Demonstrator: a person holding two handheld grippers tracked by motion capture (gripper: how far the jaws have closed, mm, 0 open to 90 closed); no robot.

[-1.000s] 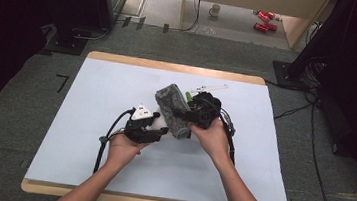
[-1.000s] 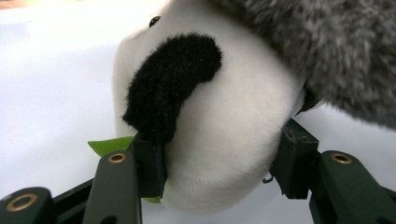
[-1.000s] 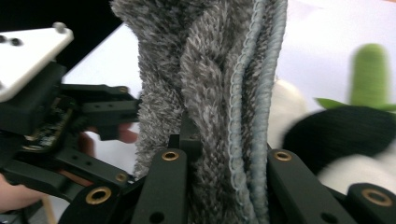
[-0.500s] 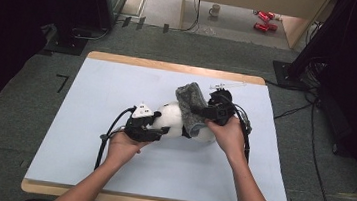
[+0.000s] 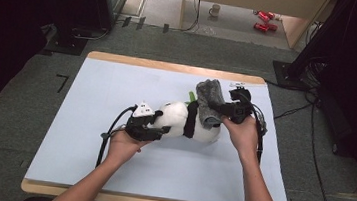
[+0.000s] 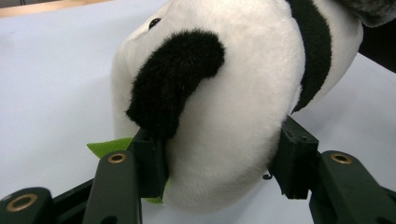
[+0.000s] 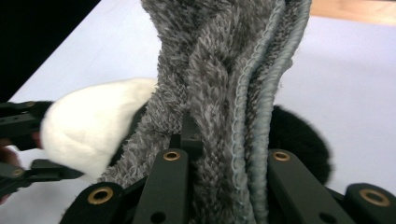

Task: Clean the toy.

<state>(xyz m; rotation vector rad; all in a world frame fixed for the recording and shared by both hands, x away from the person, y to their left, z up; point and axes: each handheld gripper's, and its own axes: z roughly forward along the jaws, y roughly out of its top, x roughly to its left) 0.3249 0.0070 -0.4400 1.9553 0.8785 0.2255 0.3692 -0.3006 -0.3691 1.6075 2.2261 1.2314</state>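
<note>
A black-and-white panda plush (image 5: 181,122) lies on its side on the pale blue mat (image 5: 91,96). My left gripper (image 5: 161,127) is shut on its head, one jaw under a black ear (image 6: 175,81) and the other against the white cheek of the panda plush (image 6: 233,116); the left gripper (image 6: 219,163) also has a green felt leaf (image 6: 109,145) beside it. A fuzzy grey cloth (image 5: 207,103) drapes over the panda's far end. My right gripper (image 5: 217,107) is shut on the cloth's folded edge. In the right gripper view the grey cloth (image 7: 219,70) runs up between the jaws of the right gripper (image 7: 224,149).
The mat covers a wooden table (image 5: 170,66). Cables (image 5: 311,112) trail off the table's right side. On the floor beyond stand a mug (image 5: 215,10) and red cans (image 5: 263,20). A dark cabinet (image 5: 91,1) is at the back left.
My right gripper has moved right with the grey cloth, drawing it off the panda and baring the white body. The left gripper has stayed put on the head.
</note>
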